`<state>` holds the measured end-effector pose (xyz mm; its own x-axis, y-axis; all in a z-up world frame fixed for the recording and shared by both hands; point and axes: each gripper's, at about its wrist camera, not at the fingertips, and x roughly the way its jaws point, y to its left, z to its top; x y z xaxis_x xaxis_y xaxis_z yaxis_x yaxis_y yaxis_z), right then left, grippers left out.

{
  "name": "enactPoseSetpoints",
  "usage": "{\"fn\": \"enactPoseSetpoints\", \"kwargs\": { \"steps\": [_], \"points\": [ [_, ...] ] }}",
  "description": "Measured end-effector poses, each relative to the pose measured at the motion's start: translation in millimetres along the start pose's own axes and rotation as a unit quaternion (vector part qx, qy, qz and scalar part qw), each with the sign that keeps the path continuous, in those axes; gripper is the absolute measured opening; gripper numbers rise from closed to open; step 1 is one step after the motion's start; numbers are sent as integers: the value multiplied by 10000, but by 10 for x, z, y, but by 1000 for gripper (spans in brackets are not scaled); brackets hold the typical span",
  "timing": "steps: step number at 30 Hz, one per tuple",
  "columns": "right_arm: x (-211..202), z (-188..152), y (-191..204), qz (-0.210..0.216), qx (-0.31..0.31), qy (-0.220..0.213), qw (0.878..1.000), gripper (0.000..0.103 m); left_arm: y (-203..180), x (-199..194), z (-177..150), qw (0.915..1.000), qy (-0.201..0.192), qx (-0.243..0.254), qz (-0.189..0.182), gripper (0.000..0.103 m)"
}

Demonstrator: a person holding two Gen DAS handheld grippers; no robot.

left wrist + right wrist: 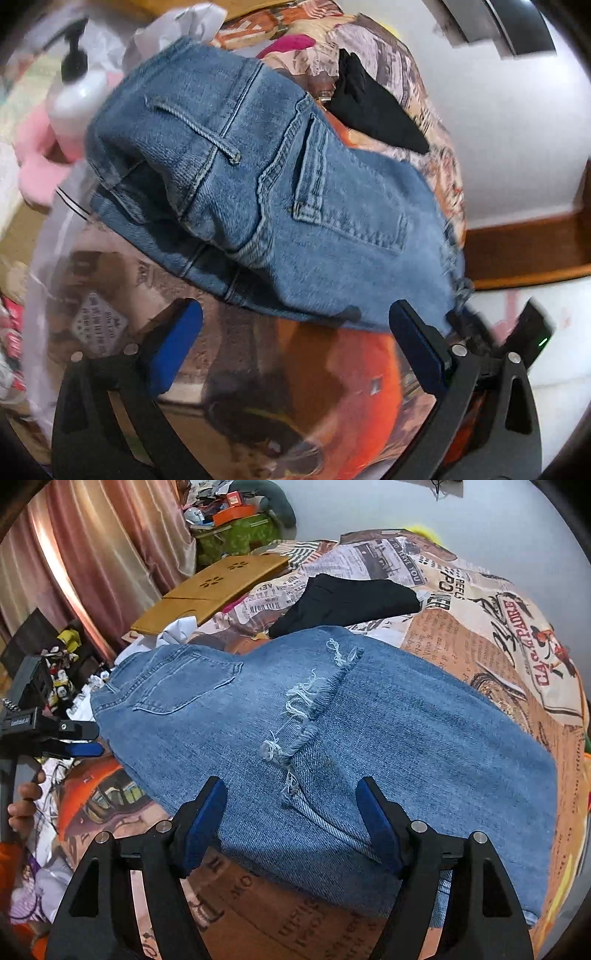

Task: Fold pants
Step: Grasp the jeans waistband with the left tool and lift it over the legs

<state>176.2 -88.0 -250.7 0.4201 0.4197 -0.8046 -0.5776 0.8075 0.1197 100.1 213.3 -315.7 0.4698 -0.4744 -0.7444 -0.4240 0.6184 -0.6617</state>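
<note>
Right claw (291,823) standing open, blue pads on either side of the near edge of the jeans (332,720) but not pressing the cloth, so nothing gripped. Left claw (295,339) also open and empty, hovering just short of the lower hem of the same jeans, with printed bedspread (258,387) visible between its pads. Ahead of both claws, jeans lying on the bed, already doubled at least once: frayed leg hems (314,701) resting across the middle of the cloth, near the back pocket (184,686), waistband end farthest from the right claw. Appears partly done, judged from this: one fold made, bundle still long and a little uneven. Probably left: one more fold to make it compact, then smoothing. Beyond the jeans, black garment (351,602) lying apart, seemingly folded.
</note>
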Motion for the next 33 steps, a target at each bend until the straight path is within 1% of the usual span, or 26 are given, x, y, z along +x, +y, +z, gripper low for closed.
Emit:
{"fn": "enactPoseSetpoints", "kwargs": {
  "steps": [1, 2, 6, 9, 11, 13, 16, 17, 19, 20, 21, 23, 24, 26, 29, 30, 32, 33],
  "points": [
    [2, -7, -3, 14, -13, -14, 10000, 71, 51, 30, 35, 9997, 21, -198, -149, 102],
    [-1, -14, -5, 24, -25, -25, 10000, 72, 97, 65, 77, 9991, 45, -370, -219, 102],
    [25, 2, 7, 86, -16, -54, 9999, 73, 153, 165, 209, 9973, 50, -612, -414, 102],
    [32, -1, -8, 143, -14, -75, 9999, 73, 155, 218, 320, 9957, -72, -797, -469, 101],
    [33, -6, -11, 167, -17, -85, 9998, 73, 147, 252, 381, 9953, -170, -871, -389, 83],
    [29, -12, -13, 183, -19, -99, 9998, 73, 158, 332, 434, 9957, -178, -886, -194, 51],
    [26, -19, -25, 224, -5, -126, 9997, 73, 215, 375, 435, 9942, -252, -1018, -222, 45],
    [24, -19, -30, 240, 9, -130, 9996, 73, 197, 361, 431, 9946, -301, -978, -178, 44],
    [24, -17, -39, 267, 28, -132, 9996, 73, 106, 308, 419, 9959, -465, -782, 9, 37],
    [22, -17, -39, 269, 24, -130, 9996, 73, 10, 269, 414, 9964, -573, -586, 196, 35],
    [20, -16, -39, 262, 21, -127, 9996, 73, -64, 242, 412, 9964, -655, -425, 340, 32],
    [7, -23, -46, 253, 31, -123, 9996, 72, -302, 142, 389, 9930, -913, 56, 746, 28],
    [-12, -27, -56, 249, 53, -128, 9996, 72, -381, 90, 369, 9906, -1018, 238, 881, 26],
    [-69, -44, -106, 286, 146, -163, 9993, 72, -597, -8, 352, 9834, -1263, 641, 1131, 25],
    [-200, -90, -201, 305, 306, -274, 9987, 72, -930, -181, 343, 9721, -1595, 1127, 1296, 25],
    [-263, -110, -252, 281, 358, -342, 9984, 72, -1058, -235, 332, 9670, -1712, 1306, 1361, 25],
    [-397, -157, -370, 227, 491, -488, 9973, 72, -1361, -344, 297, 9535, -1977, 1731, 1476, 25],
    [-471, -190, -439, 186, 573, -565, 9966, 72, -1487, -382, 283, 9481, -2069, 1890, 1505, 24]
  ]
}}
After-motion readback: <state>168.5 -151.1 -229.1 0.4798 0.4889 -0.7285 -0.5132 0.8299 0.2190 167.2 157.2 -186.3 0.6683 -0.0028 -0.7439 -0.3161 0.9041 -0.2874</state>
